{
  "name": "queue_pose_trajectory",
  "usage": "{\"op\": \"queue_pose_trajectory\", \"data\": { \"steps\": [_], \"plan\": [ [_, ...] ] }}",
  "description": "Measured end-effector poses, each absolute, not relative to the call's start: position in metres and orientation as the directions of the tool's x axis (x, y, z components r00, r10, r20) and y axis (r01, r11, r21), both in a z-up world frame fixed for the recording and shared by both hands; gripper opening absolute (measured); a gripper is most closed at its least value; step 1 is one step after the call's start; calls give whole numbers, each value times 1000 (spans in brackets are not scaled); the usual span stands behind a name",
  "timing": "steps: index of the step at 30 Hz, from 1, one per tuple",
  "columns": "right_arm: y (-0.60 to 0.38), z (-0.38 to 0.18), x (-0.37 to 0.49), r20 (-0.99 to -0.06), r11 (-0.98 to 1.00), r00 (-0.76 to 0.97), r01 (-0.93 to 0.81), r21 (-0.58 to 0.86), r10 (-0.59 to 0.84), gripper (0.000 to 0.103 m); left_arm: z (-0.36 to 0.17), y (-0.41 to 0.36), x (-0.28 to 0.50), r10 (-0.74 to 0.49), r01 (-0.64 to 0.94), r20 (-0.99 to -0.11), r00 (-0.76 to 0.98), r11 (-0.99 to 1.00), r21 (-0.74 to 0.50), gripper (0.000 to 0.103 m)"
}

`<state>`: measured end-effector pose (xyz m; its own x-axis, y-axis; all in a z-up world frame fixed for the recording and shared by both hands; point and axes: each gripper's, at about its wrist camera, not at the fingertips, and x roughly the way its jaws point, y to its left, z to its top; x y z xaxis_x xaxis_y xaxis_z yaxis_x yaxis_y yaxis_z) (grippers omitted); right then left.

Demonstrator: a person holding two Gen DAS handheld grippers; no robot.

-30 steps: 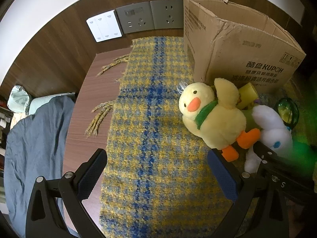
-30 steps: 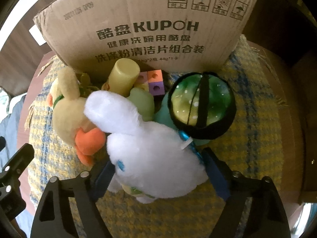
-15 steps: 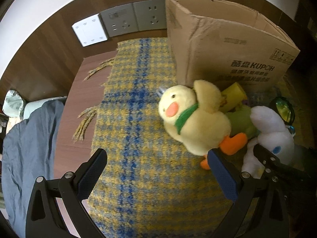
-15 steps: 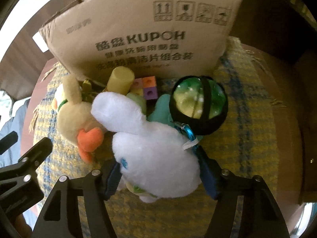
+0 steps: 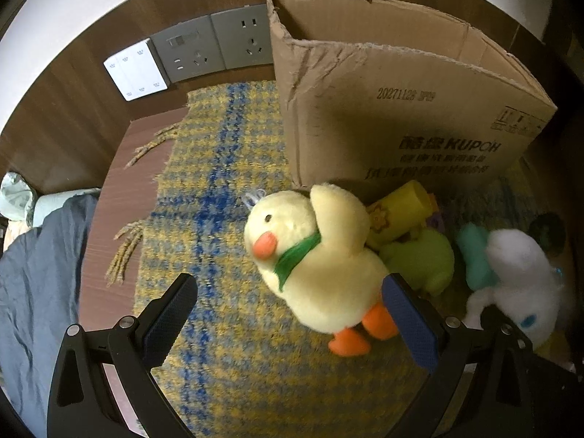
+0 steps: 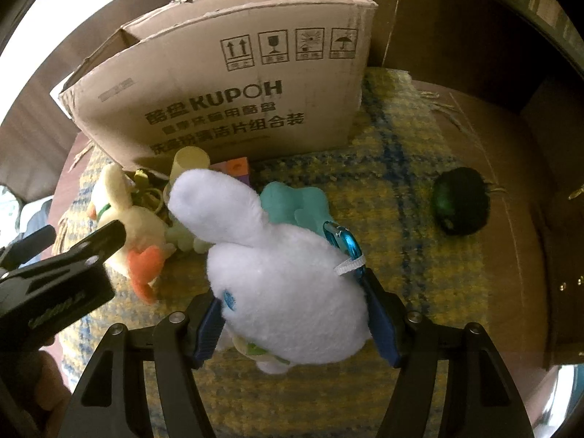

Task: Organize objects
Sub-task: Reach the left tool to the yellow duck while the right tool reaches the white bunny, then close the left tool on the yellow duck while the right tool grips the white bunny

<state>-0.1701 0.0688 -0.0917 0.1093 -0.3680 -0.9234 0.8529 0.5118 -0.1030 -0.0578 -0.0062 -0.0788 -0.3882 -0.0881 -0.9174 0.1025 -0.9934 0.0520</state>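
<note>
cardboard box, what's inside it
Nothing can be told. The cardboard box stands open-topped, but only the upper inner walls show; its front wall hides the bottom. The toys, like the yellow duck, lie outside on the blanket.

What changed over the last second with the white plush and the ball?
The right tongs closed on the white plush and began lifting it. The green ball that leaned against it now lies apart, off to the right on the blanket. The left tongs closed in on the duck, jaws open. The box stayed put.
</note>
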Motion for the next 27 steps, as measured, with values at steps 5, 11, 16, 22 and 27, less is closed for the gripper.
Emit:
{"op": "queue_pose_trajectory", "data": {
  "steps": [5,11,16,22,27],
  "plan": [
    [74,-88,-168,-924,526,114,844,-104,-366,68,-87,-4,-67,-92,124,-921,-379,-991,48,103],
    [71,-88,-167,-926,549,121,830,-103,-357,68,-97,-5,-77,-90,154,-927,-364,-987,36,103],
    [69,-89,-166,-930,562,124,821,-100,-347,68,-108,-5,-83,-89,169,-936,-340,-985,32,103],
    [67,-92,-164,-934,575,122,812,-101,-337,68,-115,2,-82,-51,156,-942,-331,-988,-1,85],
    [67,-92,-163,-933,585,124,804,-104,-337,68,-112,2,-78,-67,189,-937,-343,-982,1,80]
  ]
}}
